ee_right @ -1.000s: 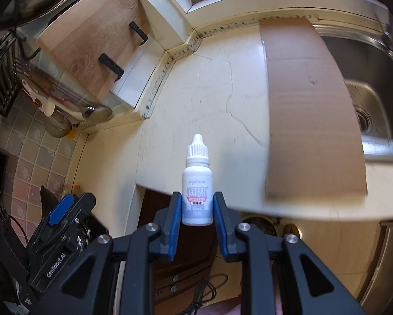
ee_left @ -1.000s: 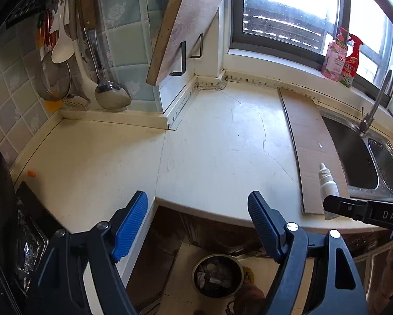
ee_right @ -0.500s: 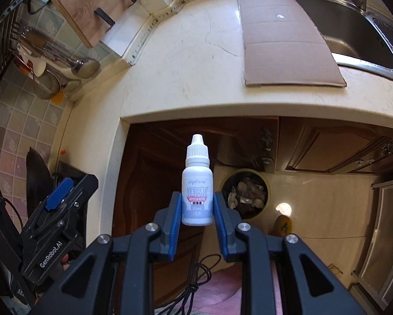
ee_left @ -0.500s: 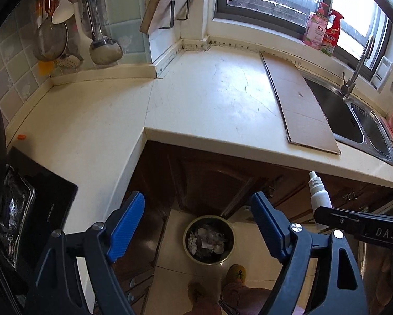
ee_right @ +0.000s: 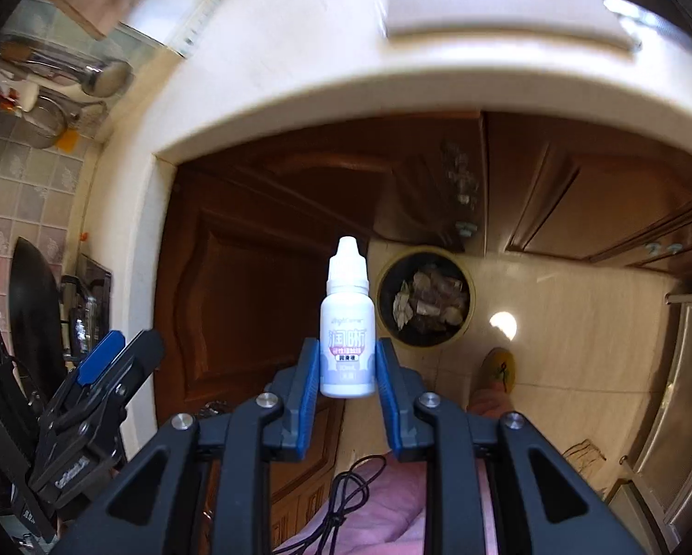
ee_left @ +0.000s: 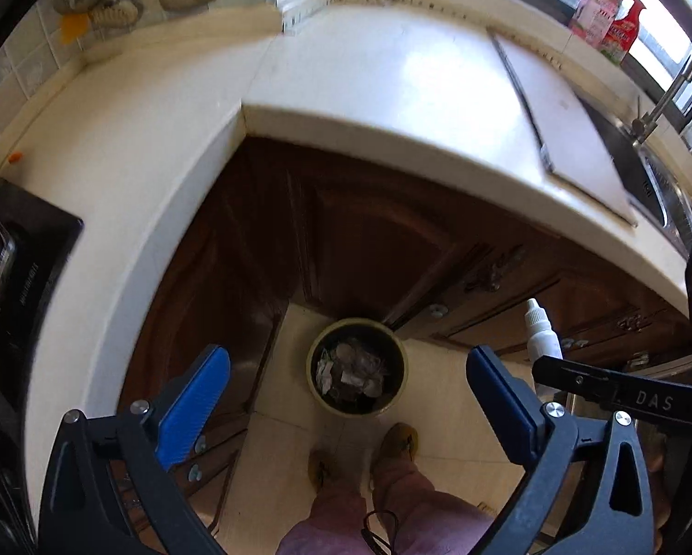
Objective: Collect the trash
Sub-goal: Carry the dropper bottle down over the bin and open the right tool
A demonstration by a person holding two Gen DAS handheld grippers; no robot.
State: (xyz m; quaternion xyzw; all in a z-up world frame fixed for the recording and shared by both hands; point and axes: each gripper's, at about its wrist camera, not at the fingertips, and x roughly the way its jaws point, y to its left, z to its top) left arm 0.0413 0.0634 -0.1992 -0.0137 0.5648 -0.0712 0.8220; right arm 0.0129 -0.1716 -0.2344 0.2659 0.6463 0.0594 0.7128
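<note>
My right gripper [ee_right: 347,360] is shut on a small white dropper bottle [ee_right: 347,323], held upright in the air above the floor. The bottle also shows in the left wrist view [ee_left: 541,337], held by the right gripper at the right edge. A round trash bin [ee_right: 424,298] with crumpled waste inside stands on the floor tiles, below and just right of the bottle. In the left wrist view the bin [ee_left: 357,366] lies between the fingers of my left gripper [ee_left: 346,393], which is open and empty well above it.
The cream countertop [ee_left: 346,74] curves over dark wooden cabinet doors [ee_right: 253,277]. A cardboard sheet [ee_left: 563,115] lies beside the sink [ee_left: 646,171]. A black stove [ee_left: 17,268] sits at the left. The person's feet [ee_left: 392,444] stand near the bin.
Both grippers have drawn back from the countertop and tilted down toward the floor. The trash bin now sits larger and more central in both views. The bottle stays gripped.
</note>
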